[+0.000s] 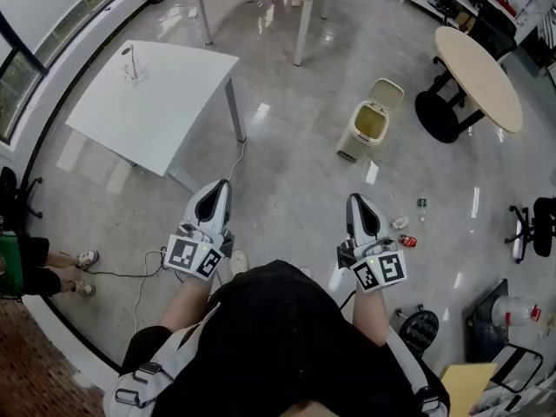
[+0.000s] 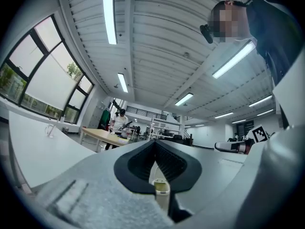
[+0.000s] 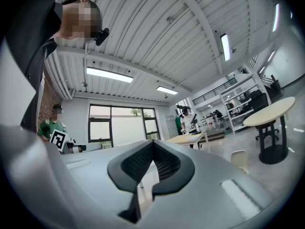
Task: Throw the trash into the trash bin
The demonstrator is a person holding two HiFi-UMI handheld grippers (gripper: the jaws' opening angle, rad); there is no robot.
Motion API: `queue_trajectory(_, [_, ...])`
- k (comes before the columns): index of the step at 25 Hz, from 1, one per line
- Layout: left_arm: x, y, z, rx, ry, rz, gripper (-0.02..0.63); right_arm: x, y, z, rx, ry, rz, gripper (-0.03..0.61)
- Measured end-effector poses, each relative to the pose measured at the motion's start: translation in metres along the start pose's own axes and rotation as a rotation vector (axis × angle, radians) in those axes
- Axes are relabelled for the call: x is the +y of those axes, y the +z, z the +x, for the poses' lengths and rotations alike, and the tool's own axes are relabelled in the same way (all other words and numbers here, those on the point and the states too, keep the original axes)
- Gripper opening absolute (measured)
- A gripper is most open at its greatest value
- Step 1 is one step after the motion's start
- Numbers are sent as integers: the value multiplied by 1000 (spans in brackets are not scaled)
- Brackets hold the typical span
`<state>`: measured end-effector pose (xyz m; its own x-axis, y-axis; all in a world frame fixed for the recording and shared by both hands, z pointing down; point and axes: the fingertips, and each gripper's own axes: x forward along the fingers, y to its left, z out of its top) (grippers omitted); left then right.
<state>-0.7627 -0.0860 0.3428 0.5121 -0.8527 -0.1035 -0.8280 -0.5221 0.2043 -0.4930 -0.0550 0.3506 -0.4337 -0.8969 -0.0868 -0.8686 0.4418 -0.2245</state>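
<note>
1. Both grippers are out in front at waist height, pointing roughly level. The left gripper [image 1: 217,194] is clenched with nothing in it. The right gripper [image 1: 358,205] looks closed and empty too, since its own view shows the jaw tips meeting on air.
2. The trash is on the floor [image 1: 291,181], just right of the right gripper. There's a small clear bottle [image 1: 422,205], a pale crushed piece [image 1: 400,223] and a red can [image 1: 407,241], bunched close together. None of it has been picked up yet.
3. The trash bin [image 1: 368,124] stands further ahead with its lid tipped up and its mouth open, well apart from the litter.
4. The step in hand looks like the first pickup, and the right gripper is the natural one for it. It should open the jaws before going down and tip the nose towards the floor. The bottle stands a little apart from the other two, so take it first and close across its body, not its cap.
5. The can and the crushed piece nearly touch. Come at one from its outer side so the other isn't knocked rolling across the glossy floor.
6. There's plenty of room. The stretch from the litter to the bin is bare floor, so carry straight there and let go over the open mouth.
7. Watch the edges. The oval table [image 1: 479,75] and its dark base sit right of the bin. The white worktop [image 1: 152,98] has a leg on the left, and a cable [image 1: 139,276] trails by the left foot.
</note>
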Motion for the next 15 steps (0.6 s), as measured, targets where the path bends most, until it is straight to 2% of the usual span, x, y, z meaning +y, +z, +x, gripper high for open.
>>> queue_trajectory(3, [-39,-9,34,0,-103,-11,0,-40,8,-37,-12,-105,-7,6])
queue_trajectory(7, [-112,-33,72,20,-226,-47,0,-86,23,-104,-25,-224,-50,6])
queue_trajectory(12, [-193,-57,110,50,-375,-74,0,-127,38,-172,-18,-357,-124,6])
queue_trajectory(15, [-247,-65,130,65,-465,-91,0,-150,55,-221,-46,-449,-116,6])
